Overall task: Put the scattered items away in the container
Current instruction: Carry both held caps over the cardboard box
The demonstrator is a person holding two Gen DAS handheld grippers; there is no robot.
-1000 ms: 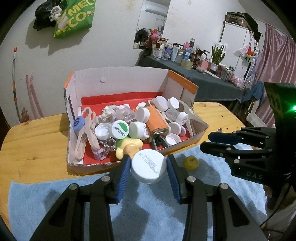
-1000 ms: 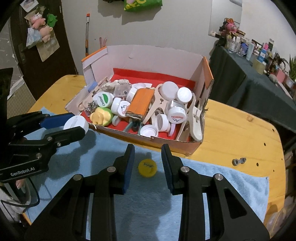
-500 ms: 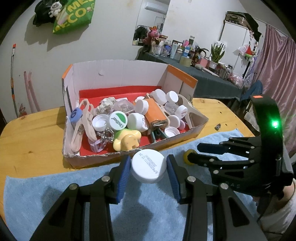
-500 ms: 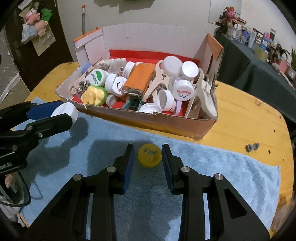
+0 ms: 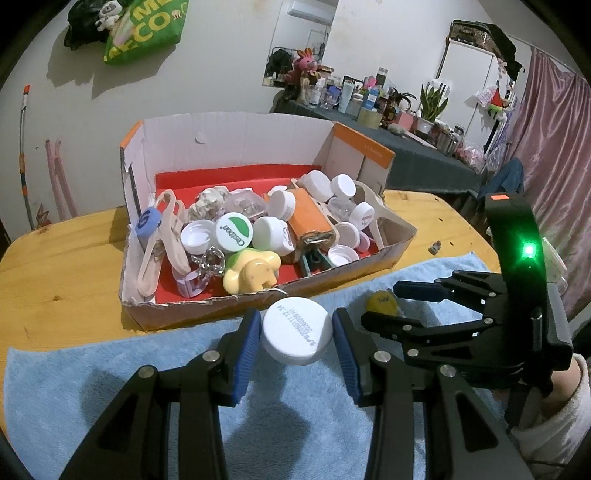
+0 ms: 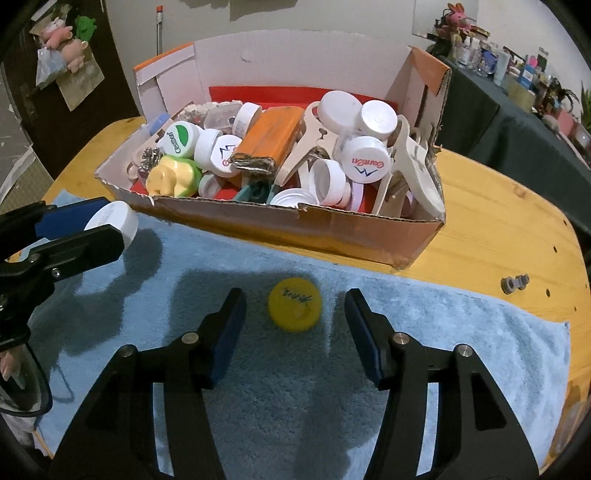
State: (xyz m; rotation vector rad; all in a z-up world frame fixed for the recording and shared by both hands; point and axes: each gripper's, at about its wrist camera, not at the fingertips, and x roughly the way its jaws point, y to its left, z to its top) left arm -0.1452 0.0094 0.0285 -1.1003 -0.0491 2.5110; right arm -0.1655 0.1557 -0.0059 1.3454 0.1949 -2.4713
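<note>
Two bolts (image 6: 514,283) beside crowded box (image 6: 280,225).

Table (image 6: 491,236): yellow wood, round-edged.
Towel (image 6: 280,373): light blue, spread over the table's near side.
Metal fittings (image 6: 514,283): small grey pair on bare wood, just beyond the towel.
Green bag (image 5: 147,29): hangs on the wall.
Side table (image 5: 417,162): dark cloth, crowded with bottles.

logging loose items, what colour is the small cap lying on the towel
Yellow cap with dark scribbled marking on top; clearest in the right wrist view.
</note>
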